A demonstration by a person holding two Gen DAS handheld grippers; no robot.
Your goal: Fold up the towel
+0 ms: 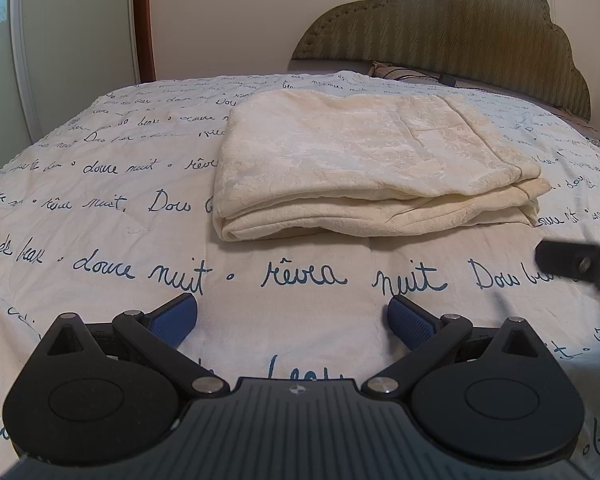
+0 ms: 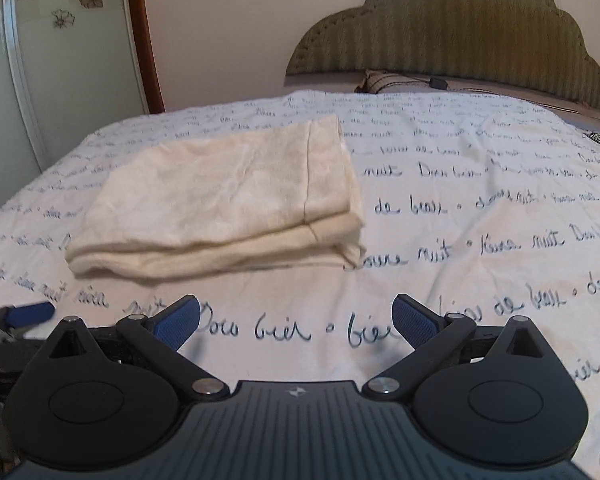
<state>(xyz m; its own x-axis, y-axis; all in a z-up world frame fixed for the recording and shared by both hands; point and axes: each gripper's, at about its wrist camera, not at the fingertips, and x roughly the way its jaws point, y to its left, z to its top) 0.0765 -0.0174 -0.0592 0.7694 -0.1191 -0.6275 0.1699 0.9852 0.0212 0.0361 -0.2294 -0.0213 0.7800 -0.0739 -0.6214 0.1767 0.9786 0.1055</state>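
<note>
**A:** Where is the towel, and what are the tongs doing?

**B:** The cream towel (image 1: 372,168) lies on the bedspread (image 1: 100,208), already folded into a thick rectangular stack of several layers, its rounded fold edge facing the cameras. Both tools sit just short of it, apart from the cloth. The left gripper (image 1: 292,318) has its jaws spread wide and holds nothing. The right gripper (image 2: 296,320) is also spread wide and empty.

**B:** The folding looks nearly or fully done. If one more fold is wanted, each tool would best pinch all layers at a near corner, lift both together, and lay them evenly on the far edge.

**A:** What does it feel like, by appearance?

**B:** The towel looks plush and soft, with a faint raised pattern and a stitched seam near its right end. The bedspread is smooth white cloth covered in dark cursive writing. Behind stands a scalloped, quilted olive headboard (image 1: 460,24).
</note>
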